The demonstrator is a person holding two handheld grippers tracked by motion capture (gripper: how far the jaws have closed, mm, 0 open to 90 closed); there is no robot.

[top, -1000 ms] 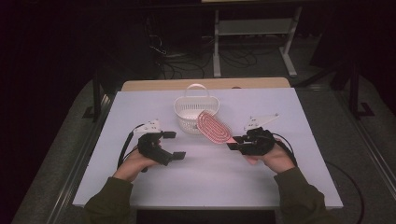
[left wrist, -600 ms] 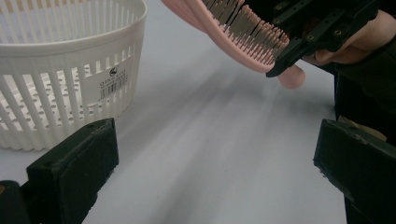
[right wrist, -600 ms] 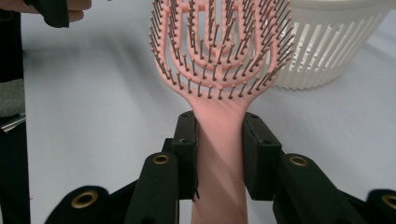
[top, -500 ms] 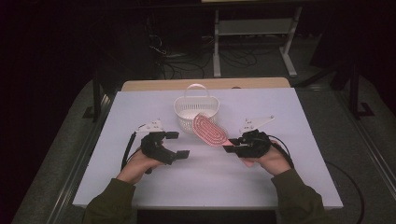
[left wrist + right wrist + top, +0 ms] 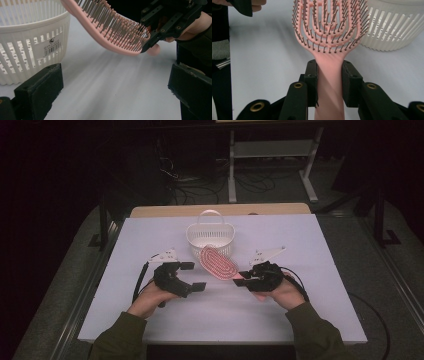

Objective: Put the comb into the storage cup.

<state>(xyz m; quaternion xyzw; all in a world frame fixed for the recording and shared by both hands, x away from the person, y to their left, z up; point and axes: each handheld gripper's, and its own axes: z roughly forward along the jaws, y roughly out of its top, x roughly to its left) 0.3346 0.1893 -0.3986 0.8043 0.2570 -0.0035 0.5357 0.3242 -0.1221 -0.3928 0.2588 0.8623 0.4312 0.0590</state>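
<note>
A pink hairbrush [image 5: 218, 262] hangs above the table, its bristled head [image 5: 329, 25] pointing towards the white slatted basket [image 5: 210, 236]. My right gripper [image 5: 241, 279] is shut on the brush's handle [image 5: 329, 82], one pad on each side. In the left gripper view the pink hairbrush [image 5: 110, 30] slants over the table beside the basket [image 5: 30, 47], with its head near the rim. My left gripper [image 5: 193, 276] stands open at the left of the brush, with nothing between its pads [image 5: 40, 87].
The white table top [image 5: 300, 235] spreads to all sides of the basket. Cables trail from both grippers. Beyond the far edge are a dark floor, cables and a metal stand [image 5: 270, 150].
The right gripper has carried the brush a little to the left and towards the basket. The left gripper has shifted slightly towards the middle.
</note>
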